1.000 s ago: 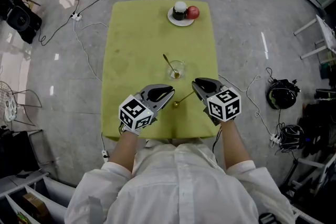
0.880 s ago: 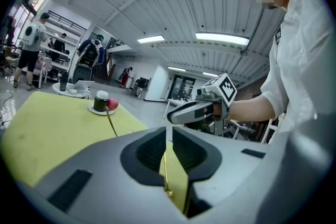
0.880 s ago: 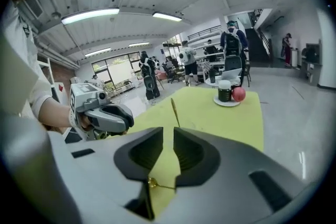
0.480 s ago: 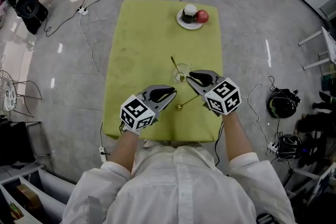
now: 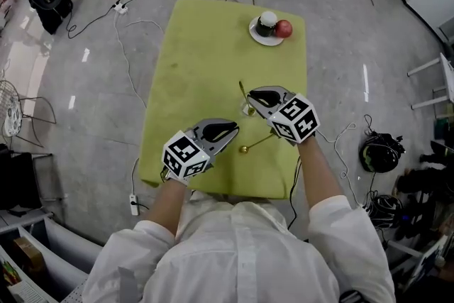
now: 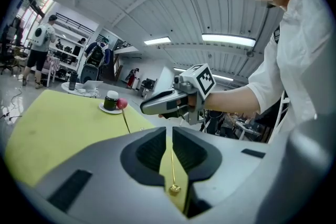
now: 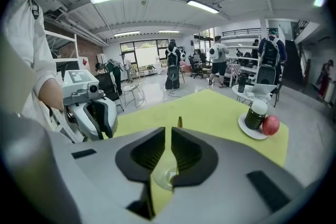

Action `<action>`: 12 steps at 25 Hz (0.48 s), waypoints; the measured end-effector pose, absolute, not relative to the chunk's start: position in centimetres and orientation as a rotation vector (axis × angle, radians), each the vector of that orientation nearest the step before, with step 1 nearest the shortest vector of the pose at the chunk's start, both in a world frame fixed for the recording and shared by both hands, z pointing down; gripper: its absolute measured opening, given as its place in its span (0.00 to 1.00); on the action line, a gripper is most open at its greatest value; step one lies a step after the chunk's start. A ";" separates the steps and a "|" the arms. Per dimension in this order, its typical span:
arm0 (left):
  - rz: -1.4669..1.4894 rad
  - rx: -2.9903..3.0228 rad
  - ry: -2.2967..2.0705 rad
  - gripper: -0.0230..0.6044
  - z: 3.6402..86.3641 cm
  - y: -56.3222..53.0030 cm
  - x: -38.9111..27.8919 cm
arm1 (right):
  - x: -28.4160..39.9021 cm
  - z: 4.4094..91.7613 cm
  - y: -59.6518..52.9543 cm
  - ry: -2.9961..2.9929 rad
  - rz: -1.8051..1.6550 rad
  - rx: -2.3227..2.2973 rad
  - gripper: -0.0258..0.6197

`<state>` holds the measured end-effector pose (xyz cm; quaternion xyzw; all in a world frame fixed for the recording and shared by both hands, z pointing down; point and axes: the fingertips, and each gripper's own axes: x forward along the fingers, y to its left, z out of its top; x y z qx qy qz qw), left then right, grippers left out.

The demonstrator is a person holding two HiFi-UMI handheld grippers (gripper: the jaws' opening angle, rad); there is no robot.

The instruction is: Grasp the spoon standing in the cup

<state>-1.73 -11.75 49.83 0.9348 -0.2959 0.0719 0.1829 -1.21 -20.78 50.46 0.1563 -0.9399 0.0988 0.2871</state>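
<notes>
The left gripper (image 6: 169, 131) is low over the near edge of the worktop (image 5: 206, 60). Its jaws leave only a narrow slit between them and press on nothing. Through the slit a second spoon (image 6: 172, 165), golden, lies flat on the yellow-green cloth, its bowl end toward the jaws. To the left of these jaws and beyond them, the cloth gives wide free room up to the far edge.

The right gripper (image 7: 169, 131) is a little farther on, close to the right edge of the worktop. Its jaws are closing; the gap is small and the pads do not yet press on anything. Under them stands the clear cup (image 7: 167, 178). The spoon (image 7: 179, 122) standing in it shows its handle tip just beyond the jaw tips, in line with the gap.

The cubes on both grippers carry black-and-white square markers, with no readable letters.

Far beyond the right jaws, near the far right corner, a white plate (image 5: 261, 37) holds a dark jar (image 5: 267, 23) with a white lid and a red fruit (image 5: 284, 28), side by side. Any print on the jar is too small to read.
</notes>
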 end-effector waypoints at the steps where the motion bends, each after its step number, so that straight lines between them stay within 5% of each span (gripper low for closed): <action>1: 0.202 2.636 -0.839 0.10 49.8 -11.8 -1.8 | -1.4 50.5 -21.0 -2.510 0.260 0.405 0.10; 12: 0.206 2.610 -0.870 0.10 50.3 -12.0 -2.0 | -2.1 53.0 -22.4 -2.443 0.287 0.274 0.14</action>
